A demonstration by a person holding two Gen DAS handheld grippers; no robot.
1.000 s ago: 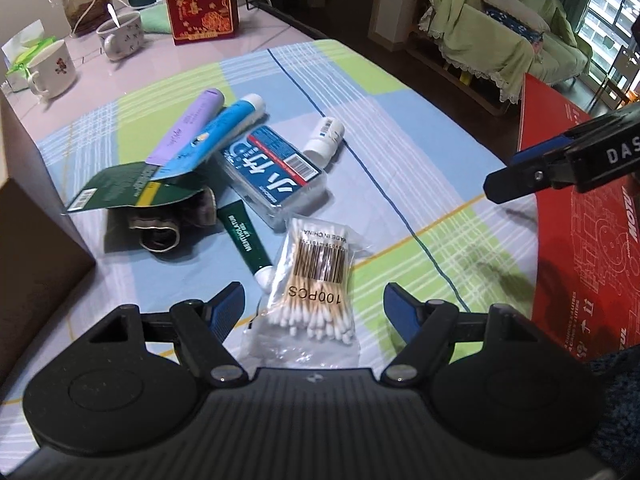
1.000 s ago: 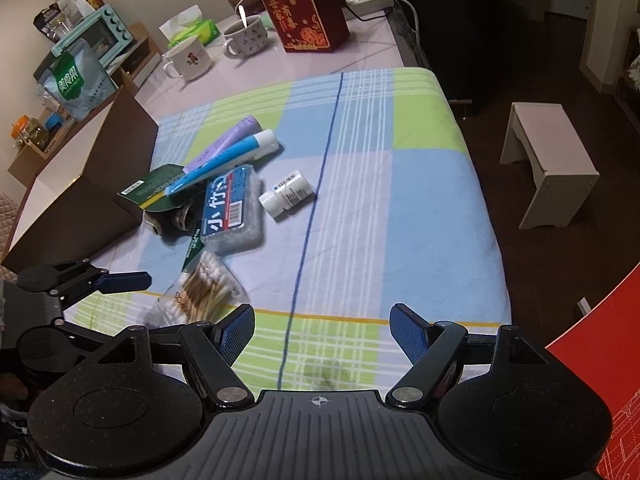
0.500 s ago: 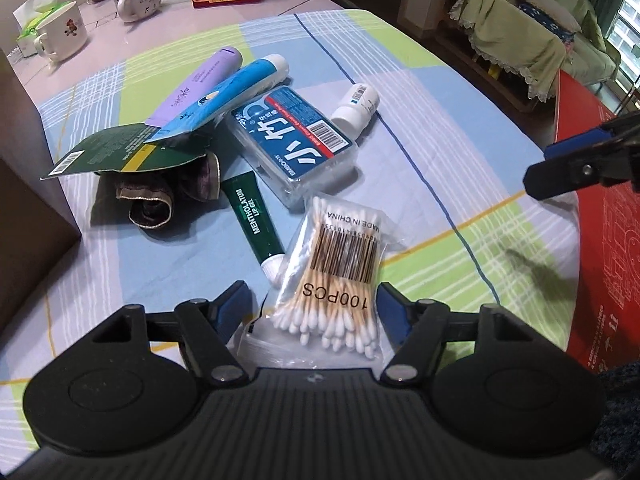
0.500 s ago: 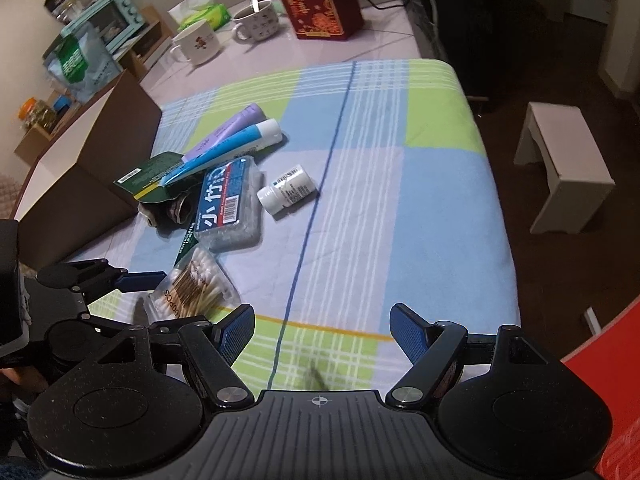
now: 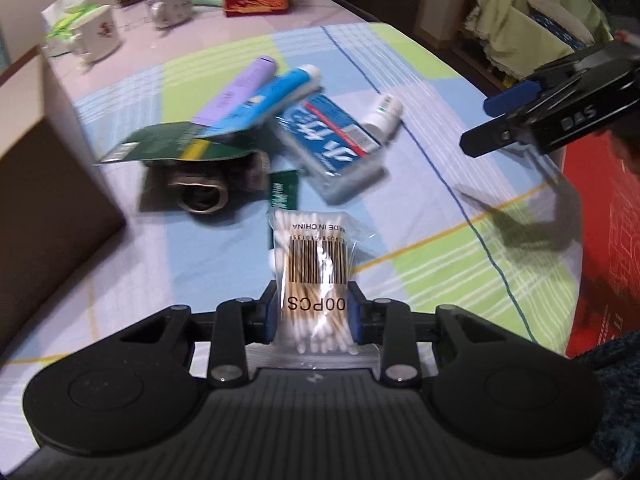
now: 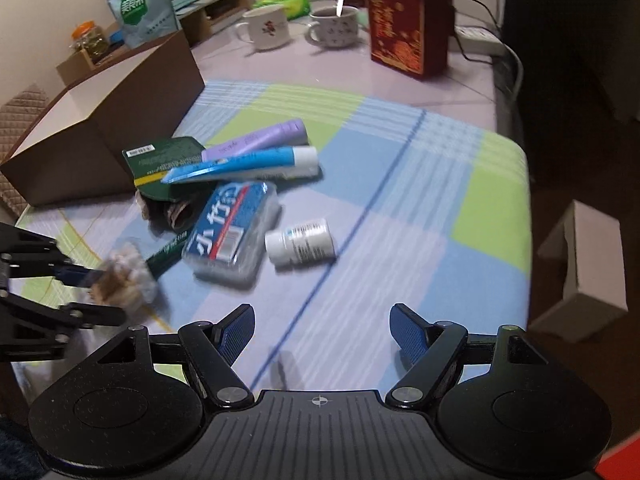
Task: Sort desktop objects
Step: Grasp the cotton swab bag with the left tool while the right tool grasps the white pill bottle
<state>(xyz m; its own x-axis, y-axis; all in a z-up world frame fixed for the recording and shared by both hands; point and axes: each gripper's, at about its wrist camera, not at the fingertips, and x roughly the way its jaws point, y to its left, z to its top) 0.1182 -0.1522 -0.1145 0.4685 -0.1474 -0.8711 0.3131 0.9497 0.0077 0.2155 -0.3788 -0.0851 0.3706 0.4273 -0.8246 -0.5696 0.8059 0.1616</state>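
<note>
My left gripper (image 5: 314,314) is shut on a clear bag of cotton swabs (image 5: 316,264), held just above the checked cloth (image 5: 420,276). In the right wrist view that bag (image 6: 124,276) hangs blurred at the far left. Beyond it lie a green tube (image 5: 284,190), a blue floss box (image 5: 332,144), a white bottle (image 5: 384,114), a blue tube (image 5: 276,92), a purple tube (image 5: 240,92) and a green card pack (image 5: 168,146). My right gripper (image 6: 322,328) is open and empty, hovering near the white bottle (image 6: 300,242) and the floss box (image 6: 232,232).
An open brown cardboard box (image 6: 100,120) stands left of the pile. A red carton (image 5: 600,240) stands at the cloth's right edge. Mugs (image 6: 266,28) and a red gift box (image 6: 404,20) sit at the back. A stool (image 6: 580,272) is on the floor beyond the table edge.
My left gripper closed on the cotton swab bag and lifted it off the cloth. My right gripper moved forward toward the pile, staying open.
</note>
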